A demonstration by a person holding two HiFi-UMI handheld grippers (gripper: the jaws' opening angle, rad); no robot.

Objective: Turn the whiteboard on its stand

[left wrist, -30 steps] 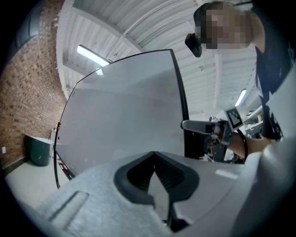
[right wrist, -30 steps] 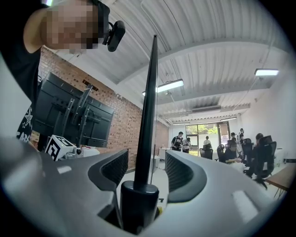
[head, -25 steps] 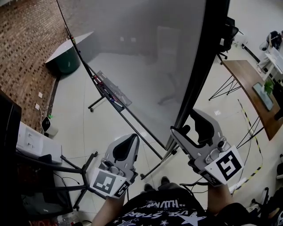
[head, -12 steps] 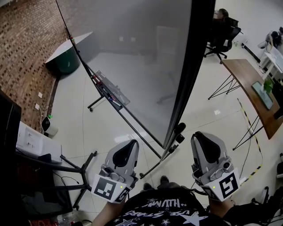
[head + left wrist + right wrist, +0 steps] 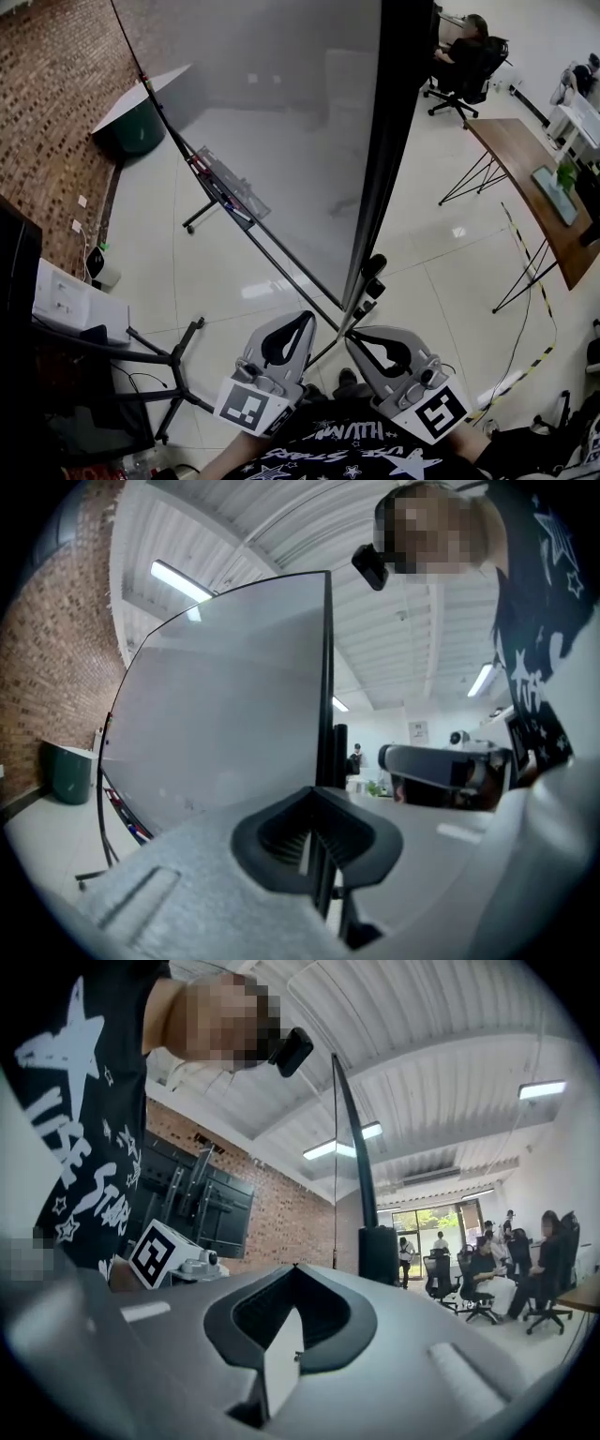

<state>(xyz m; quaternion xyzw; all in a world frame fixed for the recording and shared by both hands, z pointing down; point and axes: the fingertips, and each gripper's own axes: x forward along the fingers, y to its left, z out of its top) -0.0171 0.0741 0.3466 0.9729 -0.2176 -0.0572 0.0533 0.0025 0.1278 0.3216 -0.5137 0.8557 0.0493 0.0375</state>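
Pale tiled floor, with a brick wall far off to the left of the left tool. Item one, the whiteboard: large, grey-faced, upright on its stand, straight ahead of both tools and apart from them. I see its near edge as a black upright that runs down to the stand's knobbed joint just ahead of the right tool's tips. A pen tray hangs along its lower edge, further ahead and to the left. Item two, the left tool: clenched, tips meeting, gripping nothing. From its own camera the board fills the space ahead and to its left, and a dark bar shows beyond the loop of the jaws. Item three, the right tool: just beside the left one, its jaws have just been closing and now meet tip to tip with nothing between them. Each tool carries its marker cube at the rear, close to my operator's black star-printed shirt. Item four, a wooden counter, well to the right of the right tool and beyond it. Item five, a seated person in an office chair, far ahead on the right. Item six, a dark green bin, far ahead and left by the wall. Item seven, a black tripod and a white box, both to the left of the left tool.
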